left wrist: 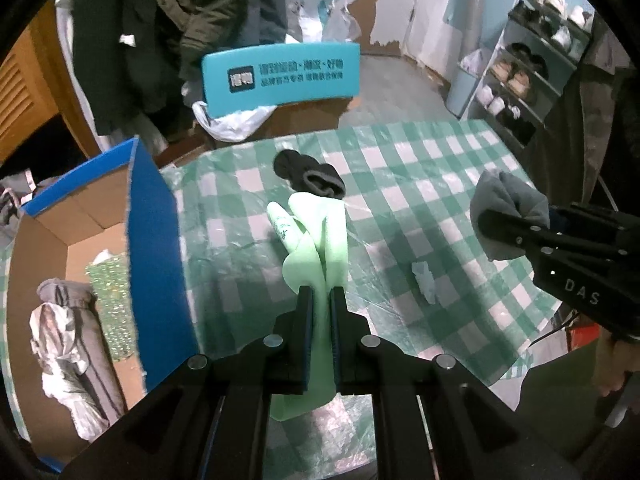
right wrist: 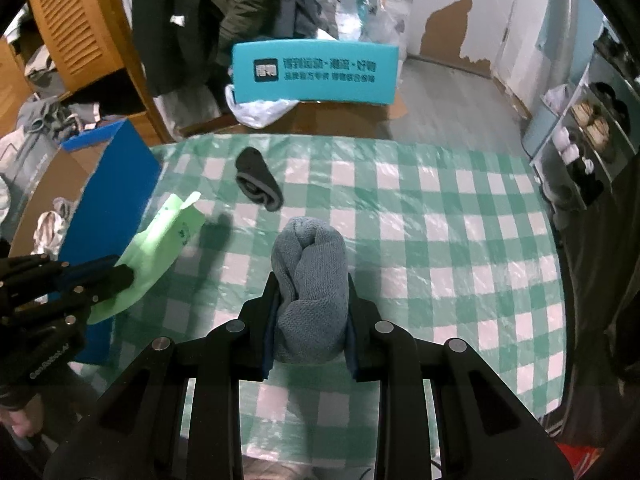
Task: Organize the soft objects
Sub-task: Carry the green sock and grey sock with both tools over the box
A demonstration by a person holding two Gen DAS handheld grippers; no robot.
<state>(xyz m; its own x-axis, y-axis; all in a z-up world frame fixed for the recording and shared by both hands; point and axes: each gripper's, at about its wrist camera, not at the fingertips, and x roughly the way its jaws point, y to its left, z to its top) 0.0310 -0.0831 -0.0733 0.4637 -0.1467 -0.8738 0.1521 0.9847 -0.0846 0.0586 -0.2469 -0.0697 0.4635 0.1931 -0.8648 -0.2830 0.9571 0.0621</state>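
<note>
- Left gripper (left wrist: pixel 320 300) clamps the green sock (left wrist: pixel 316 236), long axis pointing straight ahead.
- Cardboard box (left wrist: pixel 154 216) stands just left, nearer this hand.
- Right gripper (right wrist: pixel 310 292) grips the grey rolled towel (right wrist: pixel 309 280).
- Black sock (left wrist: pixel 310 178) lies farther on the checked tablecloth (left wrist: pixel 440 184).

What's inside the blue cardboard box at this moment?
In the blue cardboard box, a grey garment lies with a crumpled white-grey cloth, plus a green patterned piece behind. The box's near wall hides the rest of the floor.

Black claw (left wrist: pixel 320 300) with silver screws, "DAS" lettering.
</note>
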